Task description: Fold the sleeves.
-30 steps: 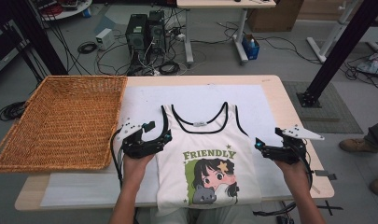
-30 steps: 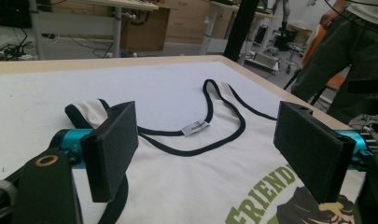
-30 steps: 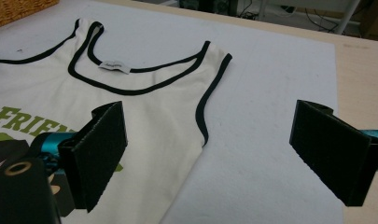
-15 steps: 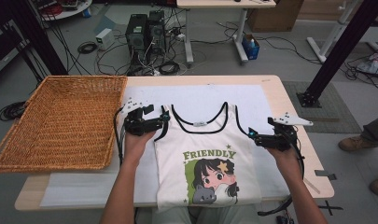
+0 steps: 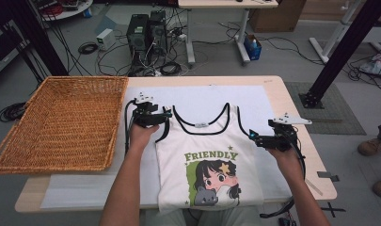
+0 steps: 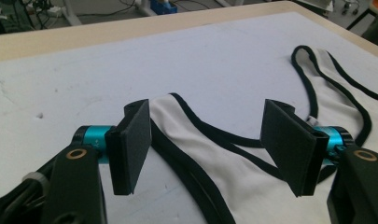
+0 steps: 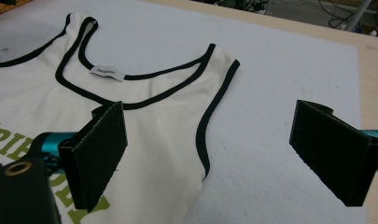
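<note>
Left gripper [image 5: 165,116], centre-left of high view: I see jaws just closing, still apart, straddling shoulder strap [image 6: 186,135] of tank top [image 5: 209,165]; contact looks absent, hard to tell. Right gripper [image 5: 250,136] wide open over other strap edge, holding nothing. Tank top flat mid-table.

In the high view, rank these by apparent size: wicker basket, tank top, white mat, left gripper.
1. white mat
2. wicker basket and tank top, too alike to separate
3. left gripper, jaws just closing around the shoulder strap.

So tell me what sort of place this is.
Probably a robotics lab or workshop: computer towers and tangled cables sit on the floor behind the table, with a black metal frame strut alongside.
</note>
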Tool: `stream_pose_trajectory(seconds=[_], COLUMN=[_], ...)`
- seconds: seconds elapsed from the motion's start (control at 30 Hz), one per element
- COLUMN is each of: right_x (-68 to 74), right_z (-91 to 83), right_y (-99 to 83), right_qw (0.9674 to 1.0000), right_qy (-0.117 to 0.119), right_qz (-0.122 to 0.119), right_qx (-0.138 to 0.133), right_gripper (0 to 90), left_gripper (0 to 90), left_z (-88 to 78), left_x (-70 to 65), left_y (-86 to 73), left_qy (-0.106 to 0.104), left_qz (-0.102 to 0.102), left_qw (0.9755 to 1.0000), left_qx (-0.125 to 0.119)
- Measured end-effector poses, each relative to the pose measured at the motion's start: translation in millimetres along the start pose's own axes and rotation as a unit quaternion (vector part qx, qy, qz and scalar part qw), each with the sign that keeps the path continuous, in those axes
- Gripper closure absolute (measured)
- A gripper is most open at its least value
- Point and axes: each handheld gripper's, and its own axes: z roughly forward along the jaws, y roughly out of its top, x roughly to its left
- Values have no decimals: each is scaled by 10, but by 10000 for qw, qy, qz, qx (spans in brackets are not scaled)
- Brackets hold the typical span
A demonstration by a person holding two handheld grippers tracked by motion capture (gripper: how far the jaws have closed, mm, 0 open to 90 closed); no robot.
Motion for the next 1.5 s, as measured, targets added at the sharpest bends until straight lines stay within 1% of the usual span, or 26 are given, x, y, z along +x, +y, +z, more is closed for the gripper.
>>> stream_pose_trajectory(seconds=[0.03, 0.07, 0.1, 0.23, 0.33, 0.43, 0.53, 0.57, 0.6, 0.63, 0.7, 0.73, 0.8, 0.9, 0.93, 1.0, 1.03, 1.07, 1.13, 1.2, 1.33, 1.37, 1.4, 1.43, 1.47, 1.5], right_x=[-37, -56, -70, -101, -86, -82, -91, -86, -78, -78, -62, -57, -69, -136, -211, -303, -303, -382, -440, -479, -489, -442, -438, -438, -416, -401], right_z=[70, 104, 133, 173, 162, 168, 251, 281, 314, 314, 383, 467, 520, 711, 862, 1020, 1020, 1152, 1260, 1353, 1497, 1543, 1548, 1548, 1543, 1549], right_y=[7, 11, 15, 14, 15, 19, 23, 28, 35, 35, 59, 96, 118, 187, 225, 238, 238, 238, 251, 275, 297, 304, 306, 306, 313, 311], right_qw=[10000, 9999, 9998, 9996, 9997, 9998, 9997, 9997, 9996, 9996, 9995, 9995, 9995, 9988, 9978, 9958, 9958, 9942, 9935, 9945, 9927, 9920, 9926, 9926, 9926, 9928], right_qy=[-13, -38, -56, -108, -90, -82, -85, -78, -67, -67, -33, -38, -33, -107, -199, -198, -198, -180, -133, -36, 21, -128, -46, -46, -7, 0], right_qz=[49, 58, 80, 129, 78, 45, 53, 53, 47, 47, 4, 12, 59, 226, 321, 452, 452, 516, 399, 328, 243, -16, -98, -98, -133, -148], right_qx=[60, 106, 163, 239, 214, 187, 232, 242, 263, 263, 305, 321, 309, 413, 552, 766, 766, 929, 1055, 996, 1179, 1259, 1211, 1211, 1205, 1192], right_gripper=[108, 108, 108, 109, 109, 110, 110, 113, 124, 124, 145, 178, 193, 266, 320, 363, 363, 396, 414, 413, 417, 468, 553, 553, 702, 756], left_gripper=[355, 358, 369, 382, 385, 392, 448, 465, 492, 492, 537, 604, 667, 712, 743, 794, 794, 805, 824, 832, 844, 846, 847, 847, 852, 855], left_z=[98, 98, 197, 288, 336, 372, 400, 425, 425, 431, 441, 438, 442, 444, 443, 436, 435, 437, 438, 441, 434, 435, 434, 432, 429, 425], left_x=[19, 19, 22, 38, 65, 74, 41, -5, -5, -27, -47, -51, -60, -52, -51, -40, -32, -31, -36, -36, -27, -26, -19, -11, -10, -8], left_y=[-36, -36, -93, -150, -185, -204, -193, -188, -188, -185, -181, -180, -182, -183, -183, -185, -185, -187, -187, -188, -188, -189, -191, -191, -190, -190], left_qy=[27, 27, -6, 112, 355, 447, 489, 618, 618, 741, 893, 954, 942, 919, 920, 878, 851, 838, 828, 821, 765, 759, 744, 724, 717, 715], left_qz=[-54, -54, -47, -49, -4, -88, 15, 166, 166, 241, 213, 300, 282, 199, 175, 108, 51, 82, 137, 163, 149, 112, 82, 66, 61, 61], left_qw=[9999, 9999, 9993, 9983, 9964, 9957, 9951, 9935, 9935, 9921, 9910, 9900, 9904, 9912, 9913, 9919, 9922, 9924, 9924, 9925, 9929, 9932, 9934, 9936, 9936, 9936], left_qx=[135, 135, 366, 567, 767, 812, 861, 940, 940, 984, 970, 991, 966, 930, 925, 917, 912, 900, 900, 893, 901, 881, 873, 867, 869, 877])
